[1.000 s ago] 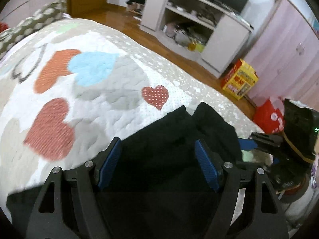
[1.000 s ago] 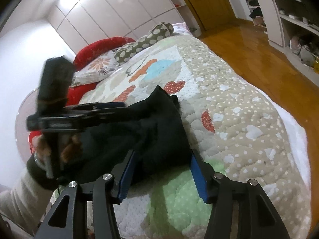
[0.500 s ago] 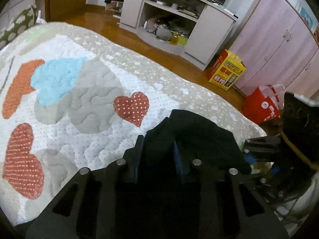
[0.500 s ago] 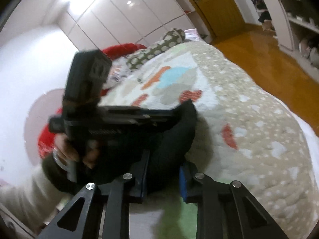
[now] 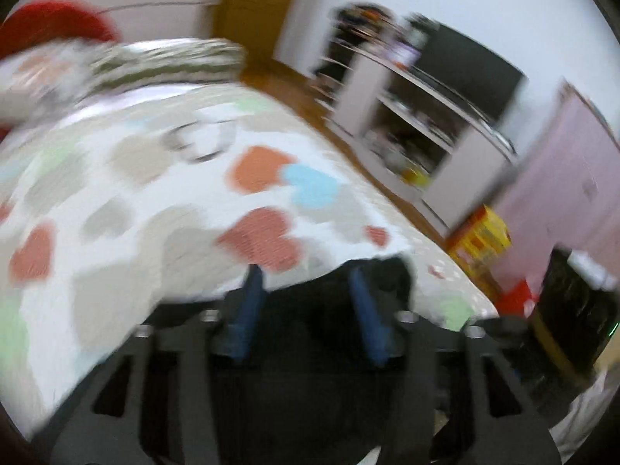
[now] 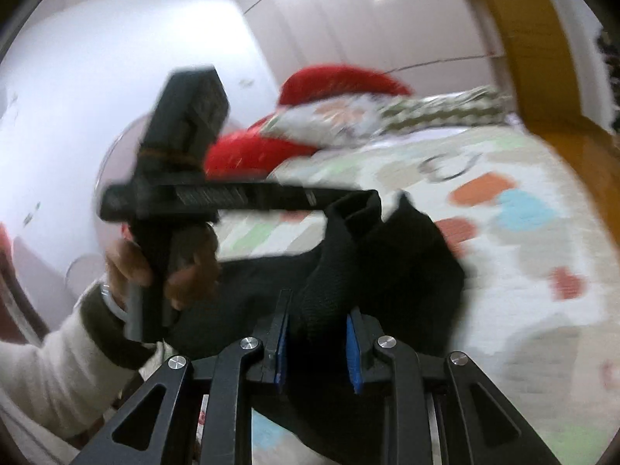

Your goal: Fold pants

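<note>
The black pants hang bunched above the heart-patterned quilt. My right gripper pinches a thick band of the cloth between its blue pads, and its jaws are opening slightly. My left gripper reaches in from the left, gripped by a hand, and a peak of the pants hangs from its tips. In the blurred left wrist view, the left gripper has black cloth between its blue pads. Its jaws are opening.
Red and patterned pillows lie at the head of the bed. Beyond the quilt are a wooden floor, a white shelf unit, a yellow box, a red bag and a pink wardrobe.
Both grippers closed on the pants' edge, then rose and carried it toward the pillows. The left pads now stand wider apart than half a second ago. Both views are motion-blurred.
</note>
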Demonstrator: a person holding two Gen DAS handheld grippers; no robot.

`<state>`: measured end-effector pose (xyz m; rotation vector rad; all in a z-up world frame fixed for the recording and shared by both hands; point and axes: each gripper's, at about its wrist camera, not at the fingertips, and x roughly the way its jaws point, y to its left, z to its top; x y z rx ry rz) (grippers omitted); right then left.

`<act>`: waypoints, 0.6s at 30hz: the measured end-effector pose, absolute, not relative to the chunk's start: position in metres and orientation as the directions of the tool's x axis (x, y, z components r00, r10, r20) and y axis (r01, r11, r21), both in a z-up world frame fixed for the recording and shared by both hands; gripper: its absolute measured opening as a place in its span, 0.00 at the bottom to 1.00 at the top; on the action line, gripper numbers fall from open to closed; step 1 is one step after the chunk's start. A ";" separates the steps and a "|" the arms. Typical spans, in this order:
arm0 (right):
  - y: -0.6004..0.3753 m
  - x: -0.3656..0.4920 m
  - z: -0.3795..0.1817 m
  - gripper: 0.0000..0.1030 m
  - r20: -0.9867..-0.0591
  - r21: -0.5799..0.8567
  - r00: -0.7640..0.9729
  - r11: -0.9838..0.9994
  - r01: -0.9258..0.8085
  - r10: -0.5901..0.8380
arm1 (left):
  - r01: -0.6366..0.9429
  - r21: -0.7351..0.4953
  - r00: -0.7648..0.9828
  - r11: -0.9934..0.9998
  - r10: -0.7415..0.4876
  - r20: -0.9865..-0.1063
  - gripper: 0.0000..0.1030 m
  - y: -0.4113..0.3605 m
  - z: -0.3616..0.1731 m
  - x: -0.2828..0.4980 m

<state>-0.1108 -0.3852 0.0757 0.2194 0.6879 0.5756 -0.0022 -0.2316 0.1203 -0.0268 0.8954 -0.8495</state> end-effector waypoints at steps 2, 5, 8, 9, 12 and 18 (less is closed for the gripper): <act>-0.355 -0.096 0.042 0.46 -0.626 0.422 0.502 0.801 -0.425 0.597 | 0.569 -0.388 0.343 0.725 -0.638 -0.690 0.51 -0.199 0.108 -0.003; -0.341 -0.102 0.030 0.46 -0.652 0.463 0.418 0.769 -0.442 0.633 | 0.516 -0.364 0.375 0.775 -0.587 -0.718 0.51 -0.174 0.098 -0.017; -0.362 -0.117 0.051 0.47 -0.613 0.481 0.438 0.750 -0.454 0.658 | 0.501 -0.354 0.389 0.790 -0.571 -0.723 0.51 -0.163 0.092 -0.031; -0.372 -0.119 0.057 0.47 -0.605 0.473 0.464 0.761 -0.445 0.647 | 0.498 -0.353 0.392 0.792 -0.569 -0.723 0.51 -0.164 0.092 -0.036; -0.399 -0.118 0.068 0.48 -0.611 0.391 0.578 0.841 -0.375 0.541 | 0.495 -0.349 0.398 0.796 -0.565 -0.723 0.51 -0.170 0.090 -0.048; -0.401 -0.067 0.050 0.48 -0.681 0.281 0.626 0.925 -0.255 0.380 | 0.505 -0.250 0.436 0.826 -0.494 -0.752 0.52 -0.212 0.081 -0.074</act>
